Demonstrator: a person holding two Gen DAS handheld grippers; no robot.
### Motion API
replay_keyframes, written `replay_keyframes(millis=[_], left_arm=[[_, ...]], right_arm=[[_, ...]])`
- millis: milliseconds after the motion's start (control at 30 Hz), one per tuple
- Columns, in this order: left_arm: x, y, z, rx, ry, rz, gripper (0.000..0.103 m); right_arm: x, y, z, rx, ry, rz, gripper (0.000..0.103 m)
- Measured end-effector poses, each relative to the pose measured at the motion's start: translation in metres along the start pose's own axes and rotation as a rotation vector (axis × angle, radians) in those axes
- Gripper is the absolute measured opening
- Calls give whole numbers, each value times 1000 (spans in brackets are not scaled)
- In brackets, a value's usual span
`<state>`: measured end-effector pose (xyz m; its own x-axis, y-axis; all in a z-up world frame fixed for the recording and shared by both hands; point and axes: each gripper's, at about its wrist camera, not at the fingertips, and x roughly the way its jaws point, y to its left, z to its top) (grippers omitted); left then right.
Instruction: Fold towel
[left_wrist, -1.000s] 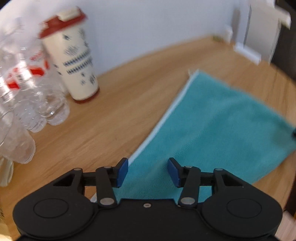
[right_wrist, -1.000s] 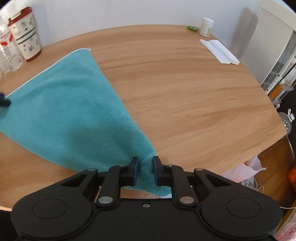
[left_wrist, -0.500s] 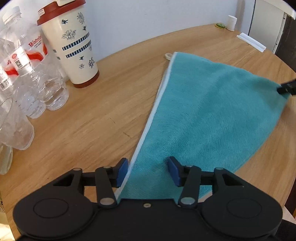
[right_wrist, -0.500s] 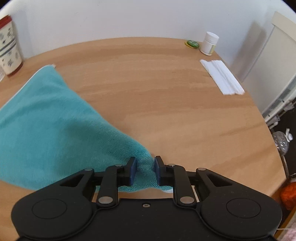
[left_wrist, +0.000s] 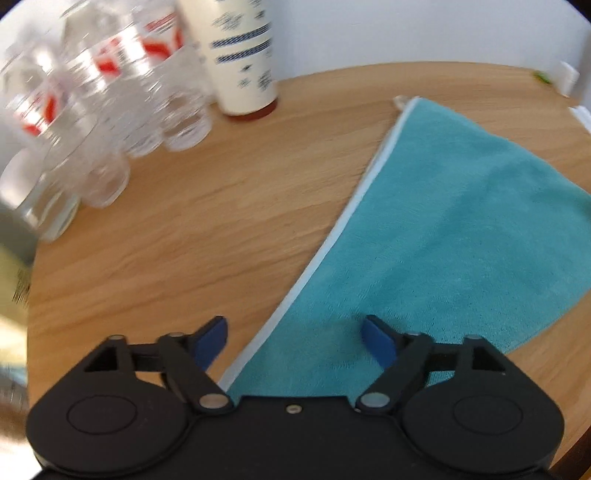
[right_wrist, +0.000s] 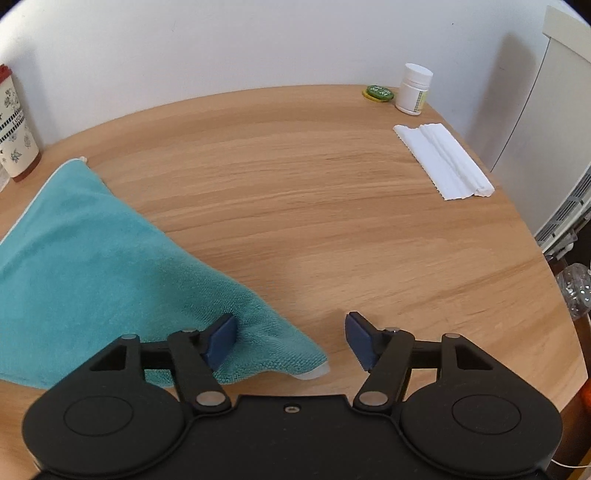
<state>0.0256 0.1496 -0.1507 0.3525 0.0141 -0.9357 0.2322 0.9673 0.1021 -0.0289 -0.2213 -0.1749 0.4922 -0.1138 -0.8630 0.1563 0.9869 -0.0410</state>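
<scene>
Right, I see the teal towel (right_wrist: 92, 266) lying flat on the round wooden table (right_wrist: 314, 206), its near corner between my right gripper (right_wrist: 290, 338) pads, jaws spread, nothing held. Bare wood runs wide to the right. My left gripper (left_wrist: 295, 338) also gapes, over the towel's white-trimmed edge. Only the left view shows several blurred water bottles (left_wrist: 110, 96); only the right shows one white jar (right_wrist: 413, 88), one green lid (right_wrist: 378, 92), one folded napkin (right_wrist: 443, 162). One patterned tumbler (left_wrist: 243, 55) shows in both.

Both are the same kit: the left gripper (left_wrist: 295, 338) and right gripper (right_wrist: 291, 339) each have a matte black body with two round raised discs at the sides. Black linkage arms run on silver pivot pins, ending in blue pads (right_wrist: 221, 341), plus one small screw dead centre.
</scene>
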Motion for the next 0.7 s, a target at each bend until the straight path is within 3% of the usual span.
replay_keyframes(millis=[100, 233, 367, 500, 700], left_arm=[[-24, -8, 0, -3, -24, 16, 84], [-65, -20, 1, -21, -86, 24, 102], [-112, -34, 2, -43, -140, -19, 102], [-149, -44, -1, -50, -147, -14, 102], [-174, -47, -11, -117, -76, -30, 102]], right_arm=[[-25, 0, 4, -19, -42, 23, 77], [-72, -1, 5, 33, -84, 105, 88], [-117, 3, 2, 103, -101, 169, 92], [-151, 21, 3, 82, -37, 167, 92], [-185, 31, 2, 73, 22, 185, 92]])
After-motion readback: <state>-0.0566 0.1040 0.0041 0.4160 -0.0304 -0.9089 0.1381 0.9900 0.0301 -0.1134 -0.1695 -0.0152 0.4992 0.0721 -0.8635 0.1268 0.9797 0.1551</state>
